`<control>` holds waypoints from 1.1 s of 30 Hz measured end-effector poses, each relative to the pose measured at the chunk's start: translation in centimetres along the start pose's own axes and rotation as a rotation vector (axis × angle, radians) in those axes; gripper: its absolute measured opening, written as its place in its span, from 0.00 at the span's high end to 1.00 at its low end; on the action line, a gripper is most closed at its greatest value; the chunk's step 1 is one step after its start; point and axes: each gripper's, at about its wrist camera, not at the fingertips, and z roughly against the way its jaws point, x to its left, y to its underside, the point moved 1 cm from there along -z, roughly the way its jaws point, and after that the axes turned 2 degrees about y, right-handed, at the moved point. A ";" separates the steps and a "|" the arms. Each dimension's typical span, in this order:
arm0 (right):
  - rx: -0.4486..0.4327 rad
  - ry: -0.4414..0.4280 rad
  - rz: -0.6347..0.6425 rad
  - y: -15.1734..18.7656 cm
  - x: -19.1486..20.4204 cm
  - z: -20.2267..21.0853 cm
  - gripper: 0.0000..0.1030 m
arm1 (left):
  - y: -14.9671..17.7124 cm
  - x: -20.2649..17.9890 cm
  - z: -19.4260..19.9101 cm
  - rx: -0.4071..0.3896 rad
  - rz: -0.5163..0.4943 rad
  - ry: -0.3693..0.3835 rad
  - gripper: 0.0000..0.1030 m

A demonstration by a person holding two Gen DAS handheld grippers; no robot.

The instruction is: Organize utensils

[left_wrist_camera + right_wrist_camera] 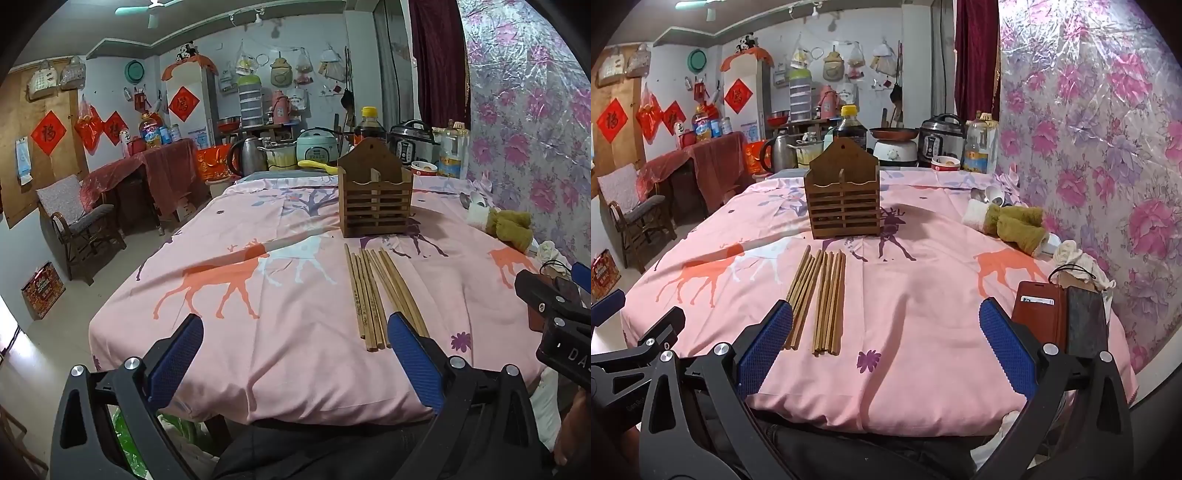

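Left wrist view: wooden chopsticks [376, 295] are laid flat on the pink-clothed surface [295, 369], long axes running toward the slatted wooden holder [375, 201] beyond. The left hand-held gripper [295, 354] is spread, empty.

Right wrist view: the chopsticks [820, 299] are seen left of centre, ends pointing toward the holder [844, 195]. The right hand-held gripper [886, 347] is spread, empty.

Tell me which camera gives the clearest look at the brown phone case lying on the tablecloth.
The right wrist view. There the brown phone case lies open in plain sight beside the right gripper, card slot visible. In the left wrist view only a sliver of it shows, mostly hidden behind the other gripper's black body.
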 end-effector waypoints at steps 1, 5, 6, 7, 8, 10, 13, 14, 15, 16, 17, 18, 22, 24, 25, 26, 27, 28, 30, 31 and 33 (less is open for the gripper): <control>-0.002 0.001 0.001 0.0 0.0 0.0 0.06 | 0.0 0.0 0.0 0.001 0.000 -0.001 0.05; -0.003 0.001 0.002 -0.1 0.0 -0.2 0.06 | 0.0 0.1 -0.1 0.003 0.001 -0.001 0.05; -0.003 0.001 0.002 -0.1 0.0 -0.3 0.06 | 0.0 0.1 -0.1 0.003 0.001 -0.001 0.05; -0.002 0.001 0.002 -0.2 0.0 -0.4 0.06 | 0.1 0.2 -0.1 0.005 0.001 -0.001 0.05; -0.001 0.001 0.001 -0.2 0.0 -0.5 0.06 | 0.1 0.1 -0.1 0.003 0.001 -0.001 0.05; 0.000 0.000 0.001 0.0 0.0 -0.1 0.06 | 0.1 0.1 -0.1 0.003 0.001 -0.001 0.05; -0.001 0.001 0.002 -0.1 0.0 -0.1 0.06 | 0.1 0.2 -0.1 0.004 0.001 -0.002 0.05; -0.001 0.001 0.002 -0.1 0.0 -0.2 0.06 | 0.1 0.1 -0.1 0.004 0.001 -0.002 0.05; -0.001 0.001 0.002 -0.1 0.0 -0.2 0.06 | 0.1 0.1 -0.1 0.004 0.001 -0.002 0.05; -0.001 0.000 0.002 0.0 0.0 -0.2 0.06 | 0.1 0.2 -0.1 0.005 0.001 -0.002 0.05; 0.000 -0.001 0.001 0.0 0.0 -0.1 0.06 | 0.1 0.2 -0.1 0.005 0.001 -0.002 0.05; 0.000 0.000 0.000 0.1 0.0 -0.1 0.06 | 0.1 0.1 -0.1 0.005 0.001 -0.001 0.05; 0.000 0.000 0.001 0.1 0.0 -0.2 0.06 | 0.1 0.1 -0.1 0.005 0.002 -0.001 0.05; -0.001 0.000 0.001 0.1 0.0 -0.2 0.06 | 0.1 0.1 -0.1 0.005 0.001 -0.002 0.05; -0.001 0.000 0.000 0.1 0.0 -0.2 0.06 | 0.0 0.1 -0.1 0.006 0.001 -0.001 0.05; -0.001 0.000 0.000 0.1 0.0 -0.2 0.06 | 0.0 0.1 -0.1 0.006 0.002 -0.001 0.05; 0.000 0.000 0.000 0.1 0.0 -0.2 0.06 | 0.0 0.1 -0.1 0.006 0.002 -0.002 0.05; 0.000 0.000 0.000 0.1 0.0 -0.2 0.06 | 0.0 0.1 -0.1 0.006 0.002 -0.001 0.05; 0.001 0.000 0.000 0.1 0.0 -0.2 0.06 | 0.0 0.1 -0.1 0.006 0.002 -0.001 0.05; 0.001 0.000 0.000 0.1 0.0 -0.2 0.06 | 0.0 0.1 -0.1 0.006 0.002 -0.002 0.05; 0.000 0.000 0.000 0.1 0.0 -0.2 0.06 | 0.0 0.1 -0.1 0.007 0.002 -0.002 0.05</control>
